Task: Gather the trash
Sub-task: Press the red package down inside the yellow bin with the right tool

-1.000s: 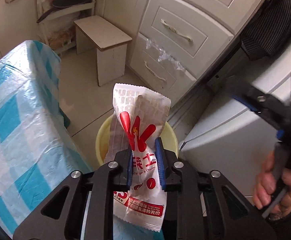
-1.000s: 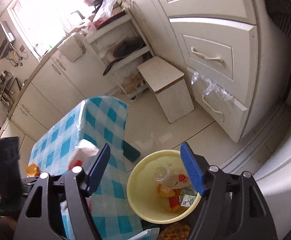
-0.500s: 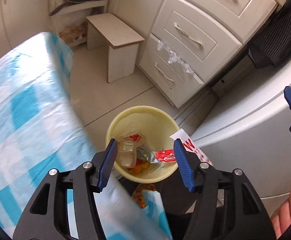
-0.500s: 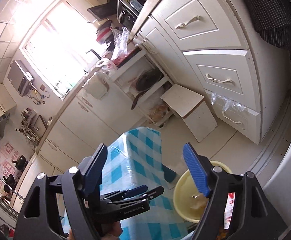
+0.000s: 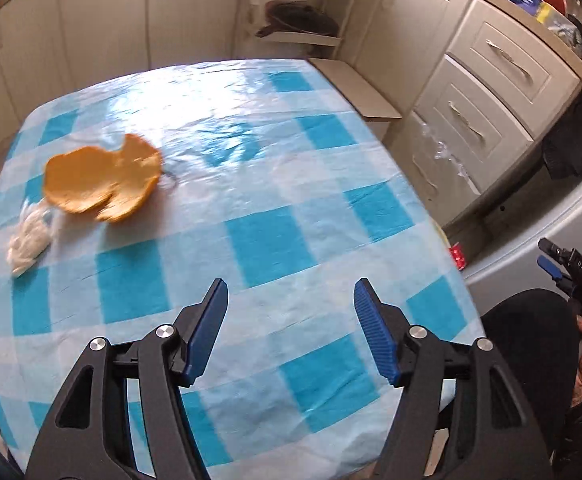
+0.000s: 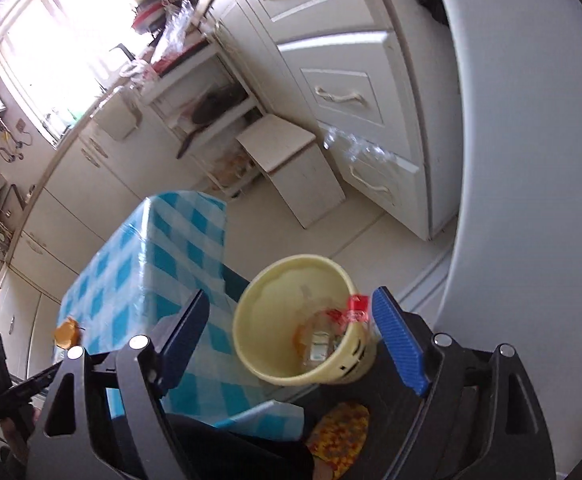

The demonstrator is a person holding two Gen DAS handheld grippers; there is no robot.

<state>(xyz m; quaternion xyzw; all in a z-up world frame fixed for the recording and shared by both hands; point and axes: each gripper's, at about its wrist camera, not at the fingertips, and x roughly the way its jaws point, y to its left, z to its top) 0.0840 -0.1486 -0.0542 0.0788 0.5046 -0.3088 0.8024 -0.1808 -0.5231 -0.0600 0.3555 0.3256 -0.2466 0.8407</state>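
Yellow plastic bin [image 6: 291,320] on the floor, round with a scalloped rim, holds wrappers [image 6: 353,310] and a clear crumpled bottle. Left gripper [image 5: 289,320]: jaws have just been opening, apart, nothing between. Right gripper [image 6: 291,334]: jaws apart, have just been opening, empty, bin framed between them. Orange peel [image 5: 103,178], curled and matte, lies on the glossy blue-checked tablecloth [image 5: 271,240] at 10 o'clock from the left gripper, well apart. Crumpled white wad [image 5: 29,246] just beside the peel, at 8 o'clock.
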